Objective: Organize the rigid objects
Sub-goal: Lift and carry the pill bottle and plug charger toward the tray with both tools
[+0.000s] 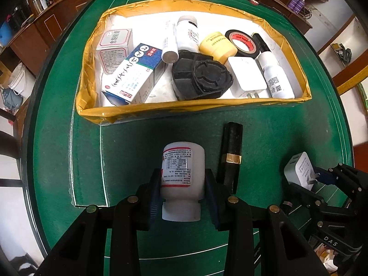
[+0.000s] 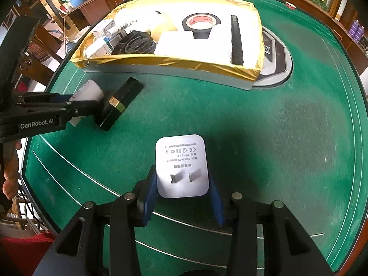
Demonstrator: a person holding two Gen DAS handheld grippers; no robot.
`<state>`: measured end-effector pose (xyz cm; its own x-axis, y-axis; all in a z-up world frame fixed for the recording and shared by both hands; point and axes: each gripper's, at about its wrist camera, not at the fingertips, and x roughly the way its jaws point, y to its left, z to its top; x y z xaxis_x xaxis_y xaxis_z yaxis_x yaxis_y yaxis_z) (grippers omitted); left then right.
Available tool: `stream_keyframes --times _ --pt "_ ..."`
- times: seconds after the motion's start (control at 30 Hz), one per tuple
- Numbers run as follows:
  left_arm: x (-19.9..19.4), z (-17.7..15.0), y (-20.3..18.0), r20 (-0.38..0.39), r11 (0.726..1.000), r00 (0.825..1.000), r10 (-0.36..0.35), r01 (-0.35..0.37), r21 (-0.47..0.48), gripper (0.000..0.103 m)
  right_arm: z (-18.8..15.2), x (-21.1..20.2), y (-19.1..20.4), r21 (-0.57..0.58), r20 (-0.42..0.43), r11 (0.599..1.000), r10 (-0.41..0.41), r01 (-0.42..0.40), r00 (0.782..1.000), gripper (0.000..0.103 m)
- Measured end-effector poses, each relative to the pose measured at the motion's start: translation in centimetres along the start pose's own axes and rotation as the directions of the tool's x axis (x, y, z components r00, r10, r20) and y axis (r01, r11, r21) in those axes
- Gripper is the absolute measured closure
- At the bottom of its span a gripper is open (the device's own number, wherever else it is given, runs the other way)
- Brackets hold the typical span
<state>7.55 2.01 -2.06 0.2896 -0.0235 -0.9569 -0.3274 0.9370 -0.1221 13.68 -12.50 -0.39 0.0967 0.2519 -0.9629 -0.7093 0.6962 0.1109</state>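
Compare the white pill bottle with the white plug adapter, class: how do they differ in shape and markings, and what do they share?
The white pill bottle is round with a cap; the white plug adapter is flat-faced and squarish with two metal prongs. The bottle's label has red bands; the adapter carries only grey print. The left claw grips the bottle; the right claw grips the adapter. Both are white and outside the yellow-edged box.

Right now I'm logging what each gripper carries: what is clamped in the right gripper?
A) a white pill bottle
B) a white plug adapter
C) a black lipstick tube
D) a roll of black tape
B: the right gripper has its blue pads pressed on the white plug adapter, prongs facing the camera.
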Motion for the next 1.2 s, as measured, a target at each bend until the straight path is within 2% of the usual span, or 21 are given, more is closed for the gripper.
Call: stream_keyframes --times 0.47,0.67,0.87,1.2 --pt "-1.7 0.5 1.5 0.006 0.999 0.999 -0.038 0.038 -0.029 0.065 0.3 -0.1 1.0 0.012 0.01 1.0 0.011 -0.011 1.0 0.064" --pt "-3.3 0.7 1.7 0.025 0.998 0.998 -0.058 0.058 -0.017 0.065 -0.3 -1.7 -1.0 0.031 0.026 0.999 0.009 -0.01 1.0 0.064" --pt "-5.5 2.4 1.6 0.066 0.997 0.995 -0.078 0.077 0.016 0.065 -0.1 -3.0 -1.5 0.045 0.049 0.999 0.012 -0.014 0.999 0.064" --pt "-7.5 7.0 2.1 0.116 0.997 0.99 -0.081 0.079 0.018 0.065 1.2 -5.0 -1.4 0.039 0.09 0.999 0.018 -0.022 0.996 0.064"
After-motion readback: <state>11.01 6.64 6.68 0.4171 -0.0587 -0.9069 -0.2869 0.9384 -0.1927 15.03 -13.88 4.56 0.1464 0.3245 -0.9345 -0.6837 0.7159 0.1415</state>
